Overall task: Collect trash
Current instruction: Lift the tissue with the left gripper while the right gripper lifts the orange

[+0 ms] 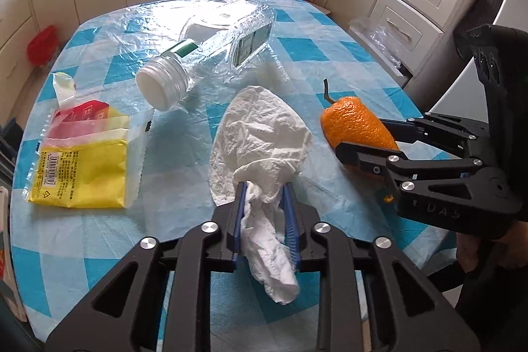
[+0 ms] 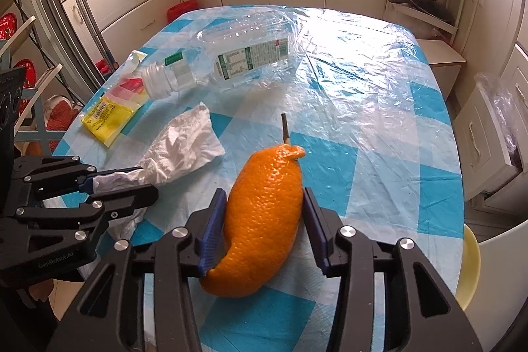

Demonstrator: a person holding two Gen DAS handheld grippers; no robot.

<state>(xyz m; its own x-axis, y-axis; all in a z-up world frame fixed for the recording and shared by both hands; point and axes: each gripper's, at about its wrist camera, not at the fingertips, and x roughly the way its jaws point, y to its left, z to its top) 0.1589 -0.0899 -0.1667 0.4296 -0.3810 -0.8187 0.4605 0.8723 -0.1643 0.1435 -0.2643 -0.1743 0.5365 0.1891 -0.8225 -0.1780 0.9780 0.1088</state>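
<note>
Worktop carries a plastic bottle lying mid-surface and a yellow wrapper at its left edge. Left tongs pinch a tissue; right tongs pinch an orange peel near the front edge.

Both grippers are made of matte black plastic, with linkage arms that have triangular cut-outs and round silver screws at the joints. The left gripper and the right gripper each carry two blue ribbed pads on the inner faces of their fingers. The left gripper's body has the small grey marking "GenRobot.AI".
</note>
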